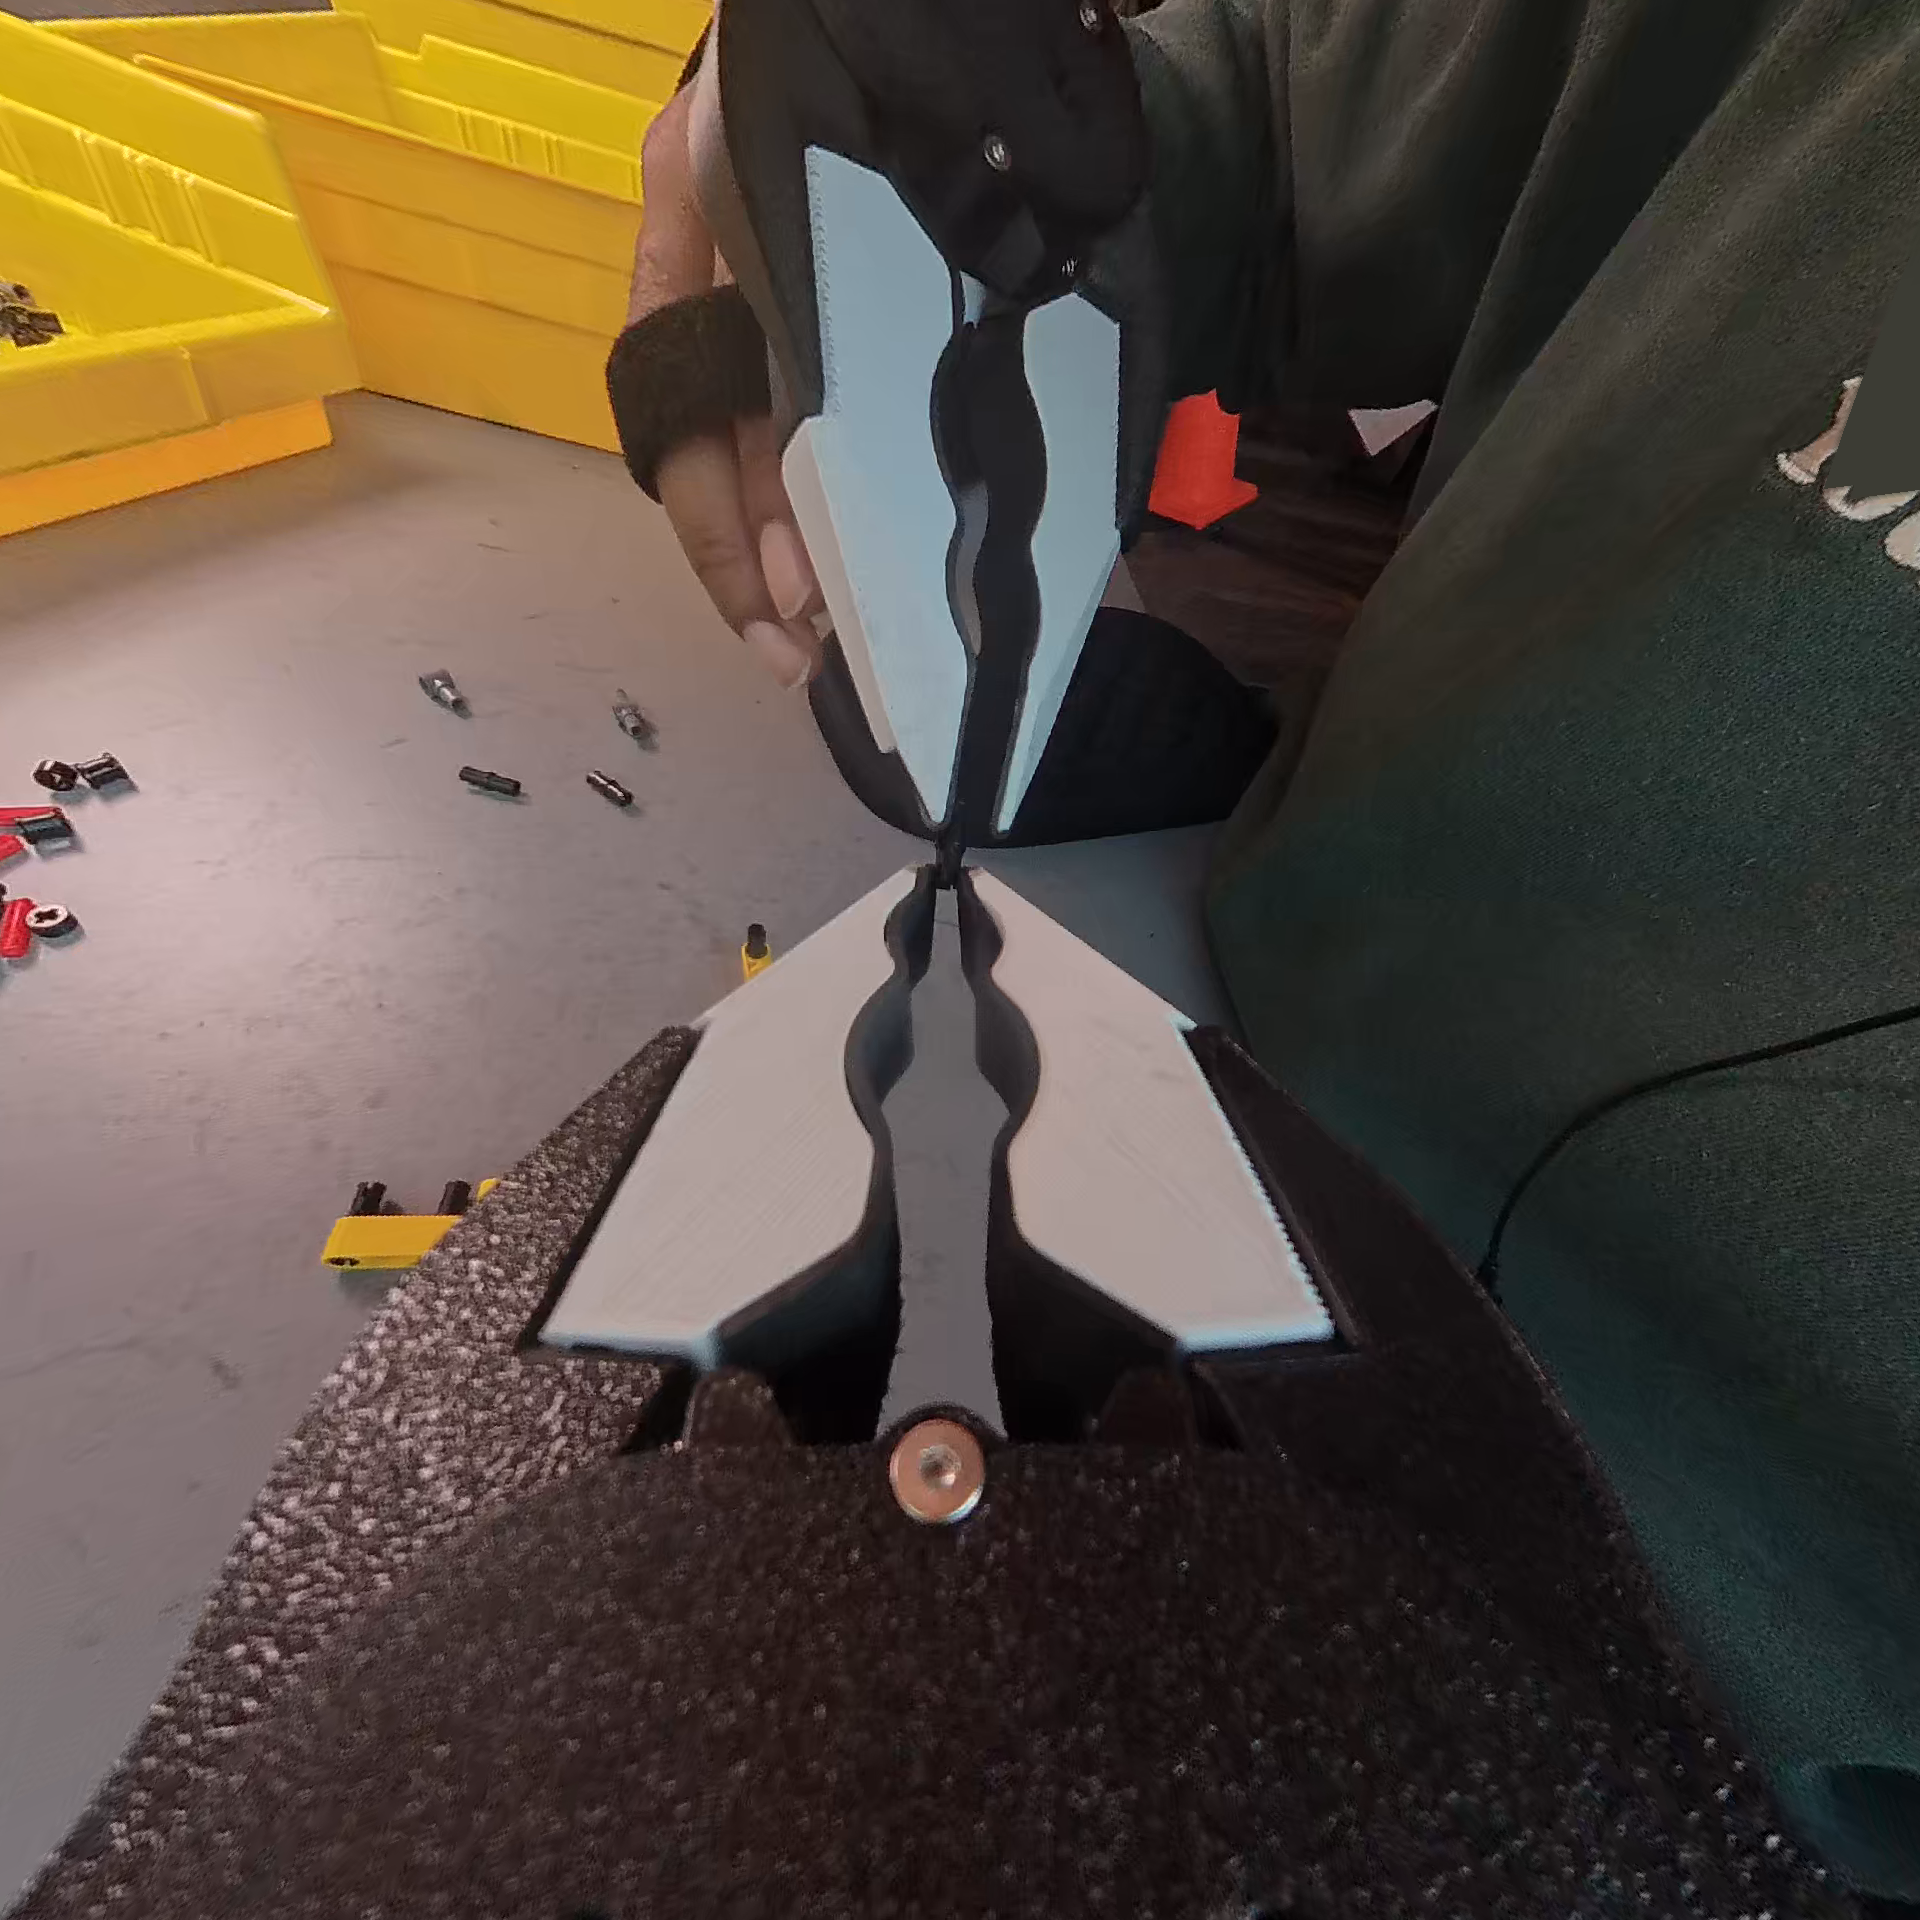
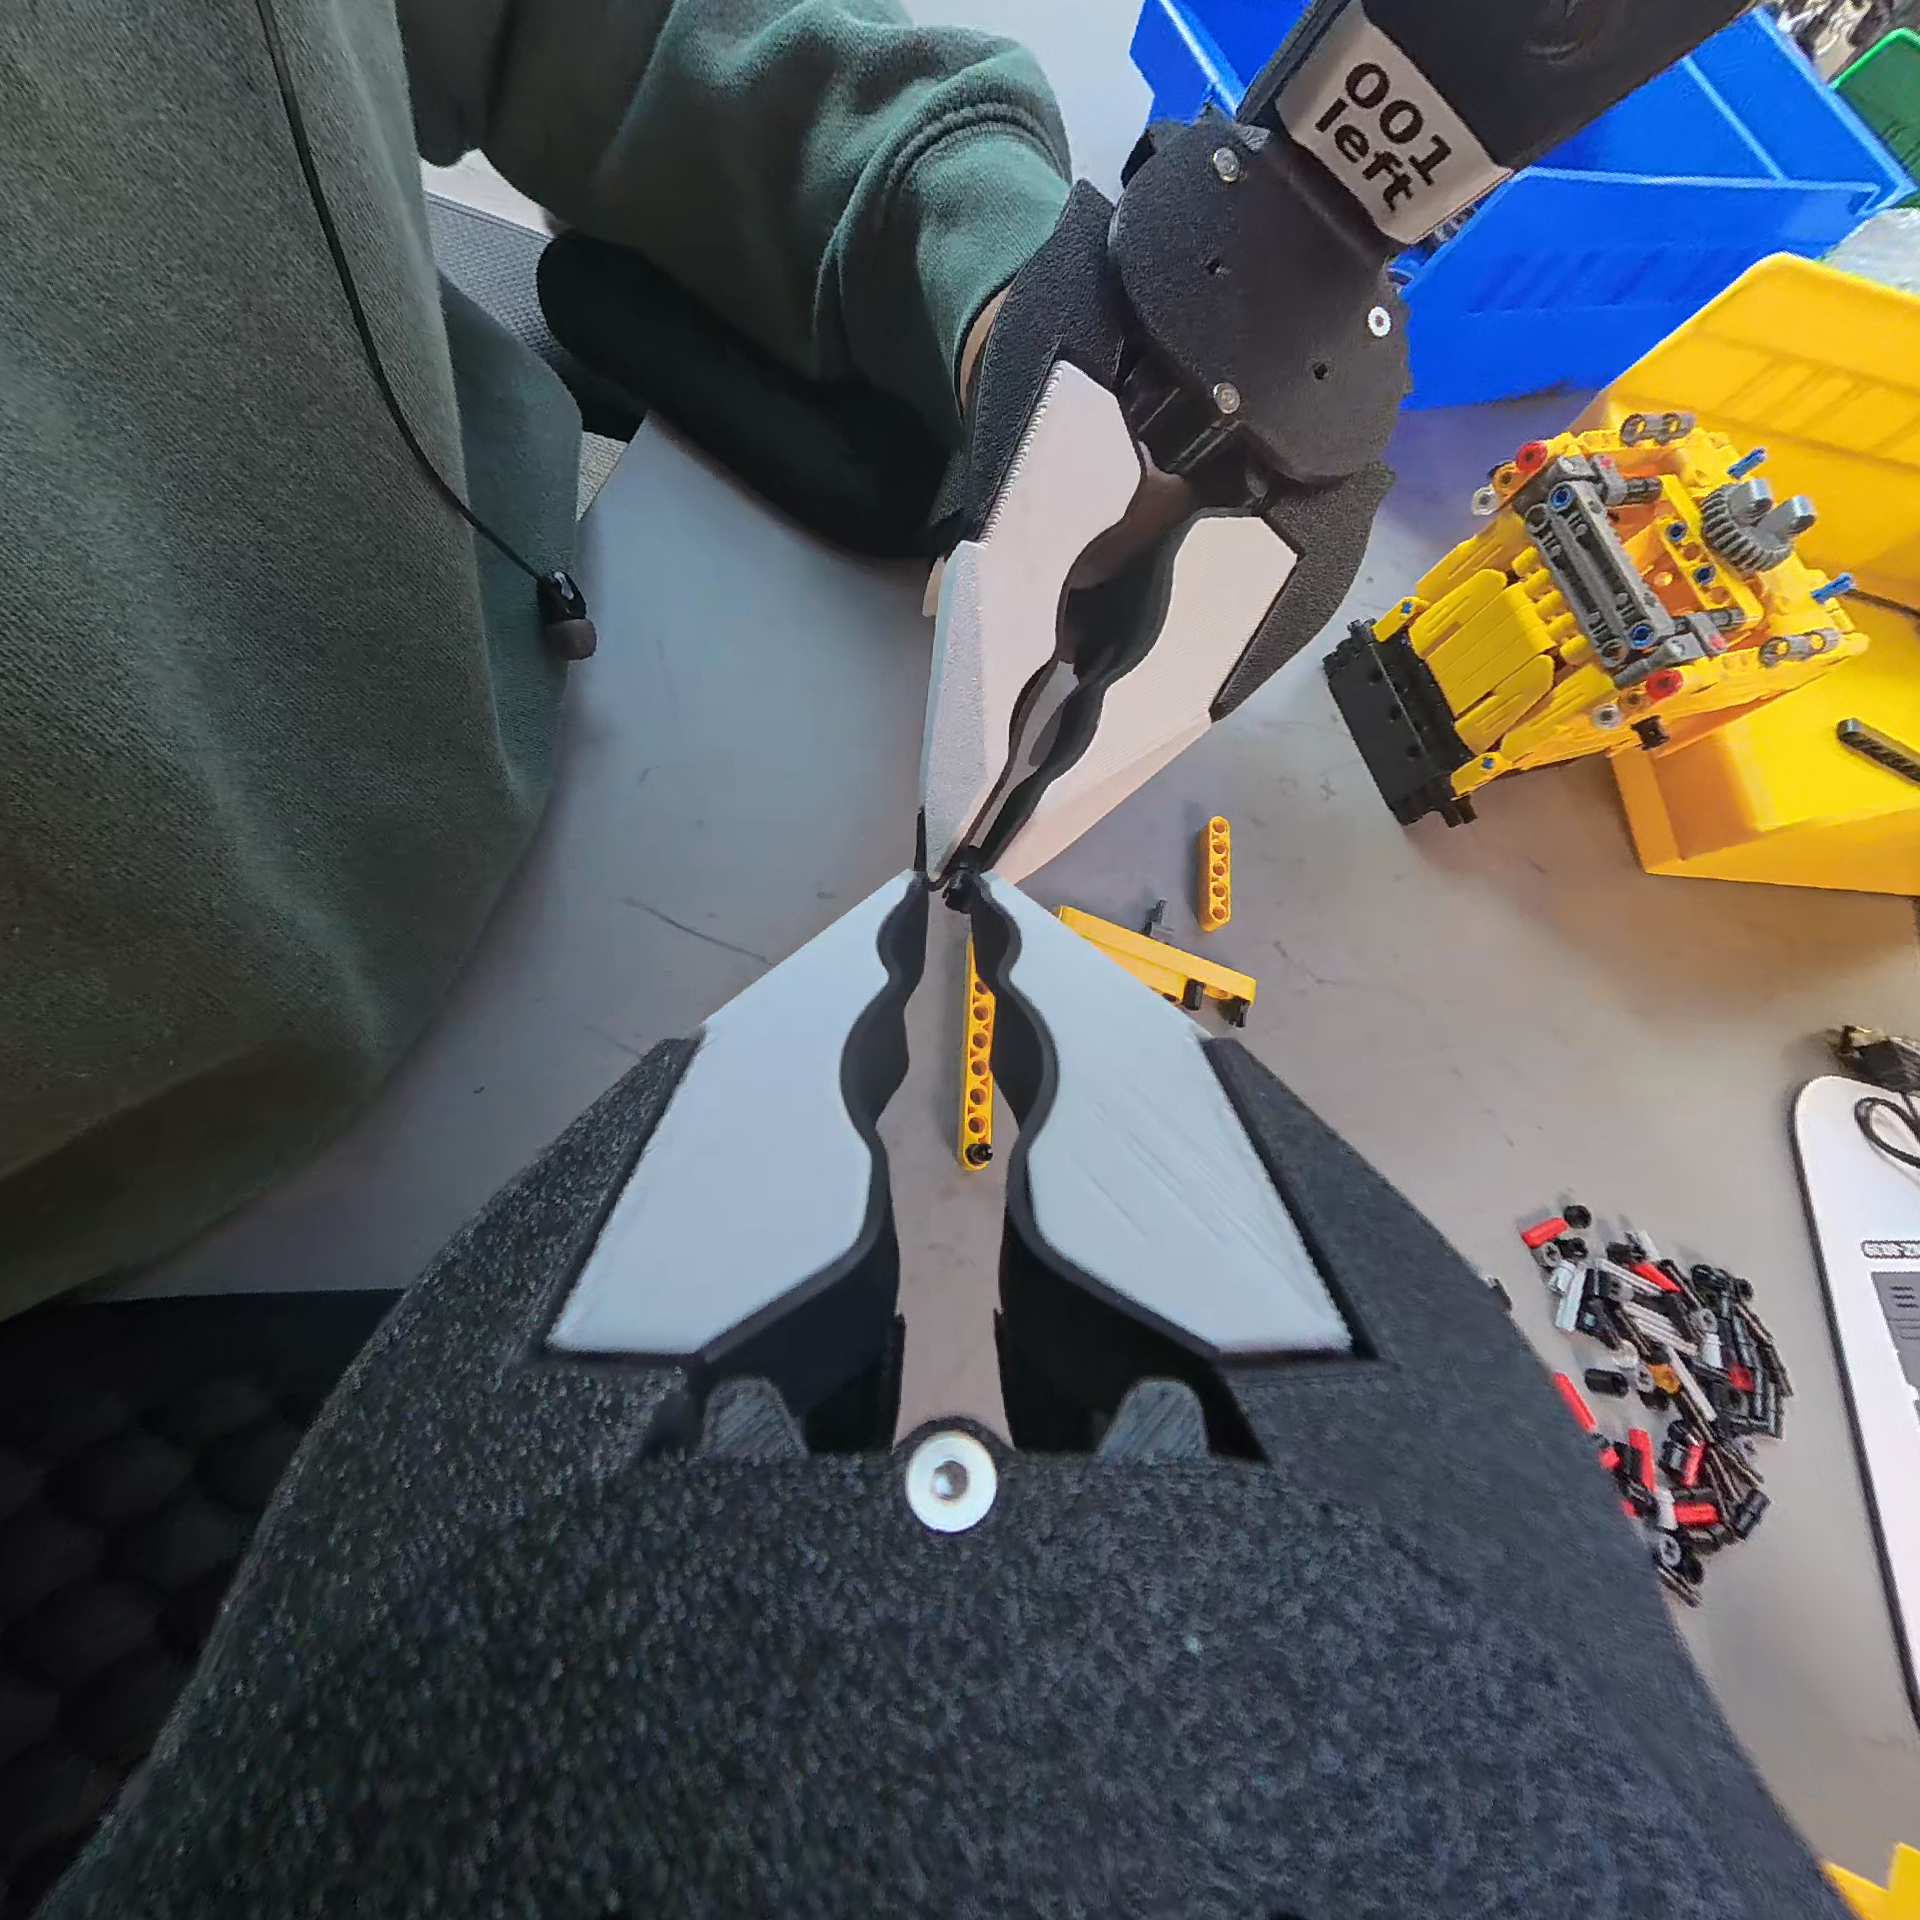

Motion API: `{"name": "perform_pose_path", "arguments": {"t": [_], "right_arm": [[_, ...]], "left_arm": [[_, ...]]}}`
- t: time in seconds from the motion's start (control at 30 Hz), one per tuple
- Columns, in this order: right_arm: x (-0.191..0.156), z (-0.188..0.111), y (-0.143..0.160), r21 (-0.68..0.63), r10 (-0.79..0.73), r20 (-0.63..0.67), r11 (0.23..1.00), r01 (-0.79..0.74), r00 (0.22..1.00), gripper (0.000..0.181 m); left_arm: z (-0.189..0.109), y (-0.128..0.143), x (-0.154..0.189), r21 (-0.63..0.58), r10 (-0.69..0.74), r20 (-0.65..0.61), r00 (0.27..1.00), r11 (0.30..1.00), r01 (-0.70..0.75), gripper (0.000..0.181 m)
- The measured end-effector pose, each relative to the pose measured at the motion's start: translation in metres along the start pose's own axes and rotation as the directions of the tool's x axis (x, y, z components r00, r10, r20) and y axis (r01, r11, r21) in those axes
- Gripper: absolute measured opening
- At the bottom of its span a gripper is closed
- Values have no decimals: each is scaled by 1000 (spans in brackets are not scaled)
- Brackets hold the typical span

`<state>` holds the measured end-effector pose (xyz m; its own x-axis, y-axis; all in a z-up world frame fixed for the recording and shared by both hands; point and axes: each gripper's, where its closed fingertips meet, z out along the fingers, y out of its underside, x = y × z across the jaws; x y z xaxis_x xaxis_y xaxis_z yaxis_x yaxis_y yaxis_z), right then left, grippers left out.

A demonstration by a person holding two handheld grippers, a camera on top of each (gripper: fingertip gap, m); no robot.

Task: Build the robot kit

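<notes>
Fingers (image 1: 1023,1049) of your left gripper (image 1: 943,878) and right gripper (image 2: 951,888) meet tip to tip, both pinched onto one small black pin (image 2: 958,890) held above the grey tabletop (image 2: 727,727). Below lies a long yellow beam (image 2: 977,1070); farther right sits a yellow model (image 2: 1600,623).

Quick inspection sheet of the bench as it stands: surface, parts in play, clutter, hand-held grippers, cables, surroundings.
Surface: grey table, scuffed.
Job's things: small black pin pinched between both tips.
Clutter: yellow beams, pile of black and red pins, loose pins, yellow brick model.
Grippers: left hand-held gripper and right hand-held gripper tip to tip, both shut on the pin.
Cables: thin black cord over a green sweatshirt.
Surroundings: yellow bins, blue bin.
</notes>
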<state>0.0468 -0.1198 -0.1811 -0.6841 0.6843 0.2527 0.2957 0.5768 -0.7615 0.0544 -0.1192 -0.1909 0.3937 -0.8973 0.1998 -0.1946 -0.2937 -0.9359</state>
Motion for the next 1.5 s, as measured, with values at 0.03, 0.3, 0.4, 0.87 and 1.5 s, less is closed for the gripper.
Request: {"name": "perform_pose_path", "arguments": {"t": [0.03,0.3,0.4,0.87,1.5], "right_arm": [[1,0,0,2,-2,-2,1000,2,1000,7],[-2,2,-6,25,-17,1,1000,17,1000,5],[-2,0,-10,44,-15,-23,999,16,1000,6],[9,3,9,-79,53,-16,995,-54,998,4],[40,11,76,-268,215,-78,936,-228,973,5]], "left_arm": [[0,0,0,0,0,-2,1000,1000,0,3],[1,-1,7,20,5,-40,999,1000,-5,3],[-1,-6,9,48,6,-51,999,999,-3,3],[-3,17,-14,-106,27,85,996,994,-18,9],[-16,59,-57,-337,76,320,944,941,39,12]]}}
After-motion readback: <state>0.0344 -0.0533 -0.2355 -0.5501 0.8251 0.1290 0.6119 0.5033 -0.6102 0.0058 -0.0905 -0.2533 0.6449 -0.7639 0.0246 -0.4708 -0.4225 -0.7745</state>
